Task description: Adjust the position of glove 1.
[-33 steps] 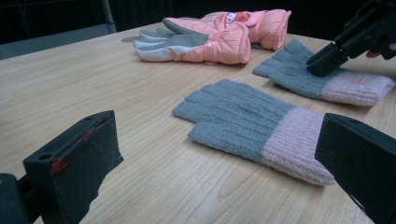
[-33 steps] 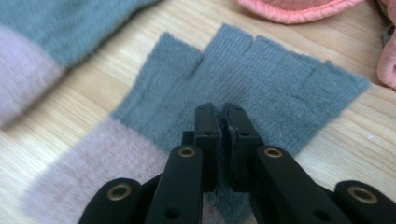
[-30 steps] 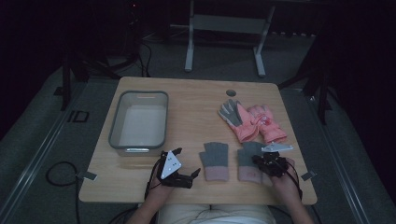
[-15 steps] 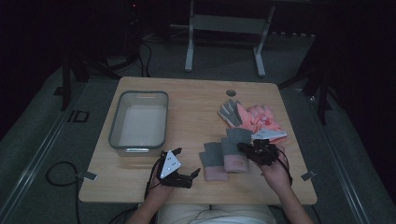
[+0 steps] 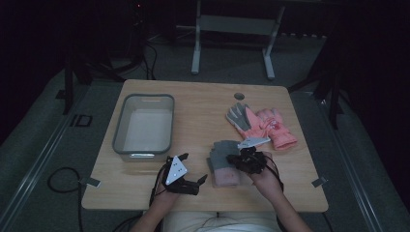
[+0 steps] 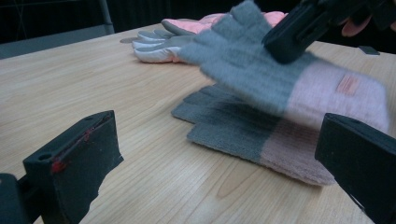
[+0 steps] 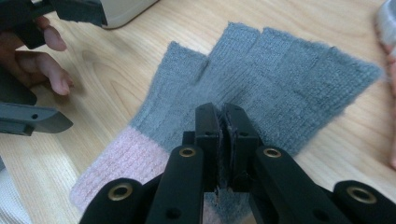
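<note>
A pale rectangular wooden table [image 5: 193, 104] with rounded corners stands on a grey carpeted floor [image 5: 43, 145] in a dim room whose far side sinks into darkness. Beyond the table stands a grey metal frame with two upright legs [image 5: 232, 29], and black cables [image 5: 60, 176] trail over the floor at the left. A round hole [image 5: 239, 95] pierces the tabletop near its far edge.

No wording, brand or number can be read anywhere. A small pink patch is seen on the pale cuff of the lifted grey glove [image 6: 280, 79] (its face is too blurred for any lettering to be made out).
</note>
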Action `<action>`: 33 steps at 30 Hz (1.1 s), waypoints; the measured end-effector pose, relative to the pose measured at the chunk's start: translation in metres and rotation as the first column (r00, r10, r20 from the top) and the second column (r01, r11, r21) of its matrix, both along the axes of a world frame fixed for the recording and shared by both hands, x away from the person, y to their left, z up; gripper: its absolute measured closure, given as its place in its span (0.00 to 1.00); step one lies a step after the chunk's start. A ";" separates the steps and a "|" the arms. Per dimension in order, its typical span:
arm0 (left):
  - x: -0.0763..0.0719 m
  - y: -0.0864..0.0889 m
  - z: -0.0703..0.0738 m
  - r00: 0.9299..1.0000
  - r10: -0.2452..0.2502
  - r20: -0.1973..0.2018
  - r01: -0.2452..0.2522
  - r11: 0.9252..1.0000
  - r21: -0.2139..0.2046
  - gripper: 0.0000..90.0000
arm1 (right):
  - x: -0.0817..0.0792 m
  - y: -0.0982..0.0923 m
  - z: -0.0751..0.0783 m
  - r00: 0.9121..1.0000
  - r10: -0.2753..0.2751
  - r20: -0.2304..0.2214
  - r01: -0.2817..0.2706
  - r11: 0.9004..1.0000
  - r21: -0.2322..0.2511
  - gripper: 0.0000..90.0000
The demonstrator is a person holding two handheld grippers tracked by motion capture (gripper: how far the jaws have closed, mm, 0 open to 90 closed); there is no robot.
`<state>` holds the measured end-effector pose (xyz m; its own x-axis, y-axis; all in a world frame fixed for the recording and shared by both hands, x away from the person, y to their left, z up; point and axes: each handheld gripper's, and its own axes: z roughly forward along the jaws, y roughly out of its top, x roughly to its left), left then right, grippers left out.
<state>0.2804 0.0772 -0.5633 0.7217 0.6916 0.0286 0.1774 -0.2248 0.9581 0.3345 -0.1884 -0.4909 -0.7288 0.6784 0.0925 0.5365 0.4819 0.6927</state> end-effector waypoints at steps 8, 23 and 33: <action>0.000 -0.001 0.000 1.000 0.009 0.005 -0.009 1.000 0.014 0.00 | 0.005 0.007 -0.016 0.999 -0.001 -0.034 0.001 1.000 -0.014 0.95; 0.001 -0.006 0.000 0.999 0.046 0.026 -0.047 0.998 0.038 0.00 | 0.011 0.011 -0.040 0.998 -0.012 -0.060 0.010 0.999 -0.048 0.93; 0.000 -0.007 0.002 0.996 0.075 -0.054 -0.071 0.994 0.078 0.04 | 0.012 0.006 -0.044 0.998 -0.021 -0.064 0.021 1.000 -0.005 0.89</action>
<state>0.2804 0.0704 -0.5613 0.6714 0.7398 0.0433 0.2500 -0.2811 0.9266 0.3461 -0.1826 -0.5344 -0.7071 0.6941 0.1350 0.5896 0.4733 0.6545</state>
